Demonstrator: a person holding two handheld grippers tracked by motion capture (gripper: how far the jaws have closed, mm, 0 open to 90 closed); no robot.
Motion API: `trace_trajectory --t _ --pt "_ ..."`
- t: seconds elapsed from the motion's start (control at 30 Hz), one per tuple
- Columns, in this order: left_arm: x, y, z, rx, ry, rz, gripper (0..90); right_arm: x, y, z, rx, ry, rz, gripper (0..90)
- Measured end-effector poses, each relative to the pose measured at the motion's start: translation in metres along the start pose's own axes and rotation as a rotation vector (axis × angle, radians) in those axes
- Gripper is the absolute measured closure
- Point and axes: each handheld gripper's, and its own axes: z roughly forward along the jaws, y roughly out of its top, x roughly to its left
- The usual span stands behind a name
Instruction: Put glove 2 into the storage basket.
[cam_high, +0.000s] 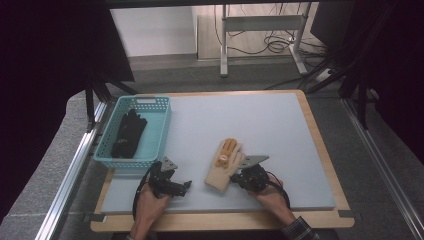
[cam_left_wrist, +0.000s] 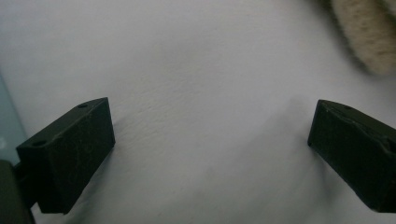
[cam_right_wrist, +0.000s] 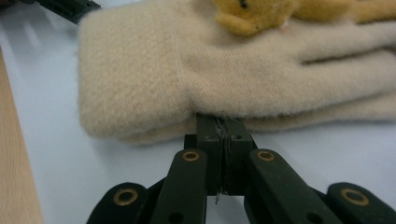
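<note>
A beige woolly glove (cam_high: 220, 175) with a yellow plush patch (cam_high: 228, 150) lies on the pale mat, fingers pointing away. My right gripper (cam_high: 236, 176) is shut, its jaws pressed together with their tips against the glove's (cam_right_wrist: 187, 70) near side edge by the cuff (cam_right_wrist: 223, 122). Whether any fabric is pinched I cannot tell. The yellow patch (cam_right_wrist: 261, 14) sits on top of the glove. My left gripper (cam_high: 187, 186) rests low over the mat to the glove's left, open (cam_left_wrist: 210, 154), with bare mat between its jaws. A corner of the glove (cam_left_wrist: 369, 37) is blurred at the upper right.
A light blue basket (cam_high: 125, 160) stands at the mat's left edge with a black glove (cam_high: 129, 134) inside. The mat lies on a wooden board (cam_high: 320, 145), whose edge (cam_right_wrist: 14, 163) is near my right gripper. Table legs and cables are beyond.
</note>
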Motion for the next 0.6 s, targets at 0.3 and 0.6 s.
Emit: trace_trajectory --t 0.3,0.6 --pt "0.0 0.0 0.0 0.002 0.002 -0.001 1.5 0.008 0.015 0.018 -0.005 -0.029 -0.032 85.4" --pt "0.0 -0.001 0.0 -0.001 0.002 0.001 1.0 0.008 0.013 0.012 -0.012 -0.033 -0.035 79.6"
